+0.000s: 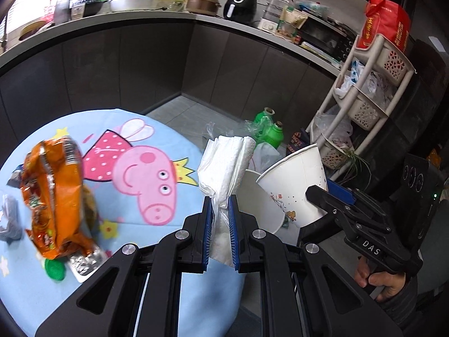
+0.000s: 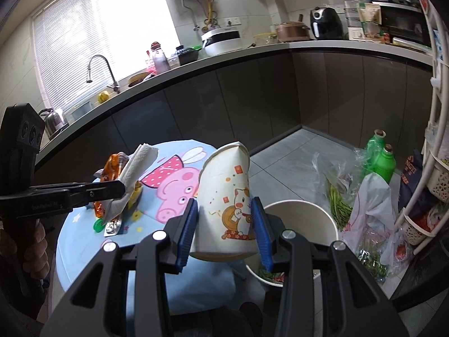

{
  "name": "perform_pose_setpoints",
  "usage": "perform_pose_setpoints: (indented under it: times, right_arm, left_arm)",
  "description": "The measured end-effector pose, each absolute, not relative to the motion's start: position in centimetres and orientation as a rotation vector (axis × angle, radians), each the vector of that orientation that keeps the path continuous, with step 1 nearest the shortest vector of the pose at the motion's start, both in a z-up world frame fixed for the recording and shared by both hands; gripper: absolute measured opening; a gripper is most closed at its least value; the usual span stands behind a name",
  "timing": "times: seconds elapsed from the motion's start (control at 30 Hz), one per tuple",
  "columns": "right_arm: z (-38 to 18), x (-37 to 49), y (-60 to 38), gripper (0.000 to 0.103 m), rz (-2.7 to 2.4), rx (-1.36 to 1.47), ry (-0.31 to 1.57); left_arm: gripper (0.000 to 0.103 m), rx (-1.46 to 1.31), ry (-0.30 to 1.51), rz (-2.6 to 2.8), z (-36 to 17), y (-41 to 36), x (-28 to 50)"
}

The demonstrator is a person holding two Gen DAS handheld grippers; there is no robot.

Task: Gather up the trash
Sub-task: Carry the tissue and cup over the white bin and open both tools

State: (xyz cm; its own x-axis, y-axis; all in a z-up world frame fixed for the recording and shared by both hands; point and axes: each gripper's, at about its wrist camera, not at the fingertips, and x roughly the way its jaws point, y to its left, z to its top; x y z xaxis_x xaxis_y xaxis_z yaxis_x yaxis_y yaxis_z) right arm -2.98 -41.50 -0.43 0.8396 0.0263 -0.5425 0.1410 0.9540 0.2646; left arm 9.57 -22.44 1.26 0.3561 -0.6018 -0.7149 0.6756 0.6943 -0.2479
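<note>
Tissue (image 1: 224, 163), a folded white wad, stands nearly upright in the left gripper (image 1: 220, 210), its long axis running toward twelve o'clock, the blue pads almost shut and pinching its lower end. Beside it at three o'clock the right gripper (image 2: 224, 221) is part open, clamped on a paper cup (image 2: 227, 196) whose crushed mouth tips toward twelve, above a white bin (image 2: 322, 216). Behind, at nine o'clock, an orange wrapper (image 1: 56, 196) lies on the cartoon-print table (image 1: 174, 295).

Daylight through a blinded window (image 2: 92, 45) falls on dark cabinets (image 2: 224, 106), white countertop (image 2: 252, 49), grey tiled floor (image 2: 303, 154).
</note>
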Motion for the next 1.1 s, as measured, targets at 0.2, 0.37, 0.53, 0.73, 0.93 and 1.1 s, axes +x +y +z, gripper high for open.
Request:
perform_pose_setpoints:
  times: [0.2,0.37,0.53,0.73,0.93,1.1]
  right_arm:
    - [-1.8,-3.7,-44.1,0.04,-0.11,0.343,0.587]
    - [-3.4,-4.0,-45.9,0.04,-0.14,0.375,0.605]
    - [-5.3,-3.9,-47.4,0.04,-0.166,0.41,0.633]
    - [-7.8,-3.3,-49.0,0.04,-0.186,0.452,0.673]
    - [-10.6,-1.9,-50.2,0.04,-0.189,0.48,0.717]
    - [-12.4,-0.6,-50.8,0.041,-0.187,0.492,0.745]
  left_arm:
    - [0.011,0.132,0.907,-0.868,0.1,-26.2,9.7]
    - [0.011,0.163,0.93,-0.891,-1.1,-28.8,10.1]
    - [0.011,0.19,0.961,-0.906,-2.5,-31.1,10.6]
    - [0.011,0.216,1.004,-0.921,-4.5,-33.1,11.5]
    - [0.011,0.231,1.057,-0.932,-6.8,-34.9,12.8]
    - [0.011,0.24,1.084,-0.934,-8.2,-35.8,13.8]
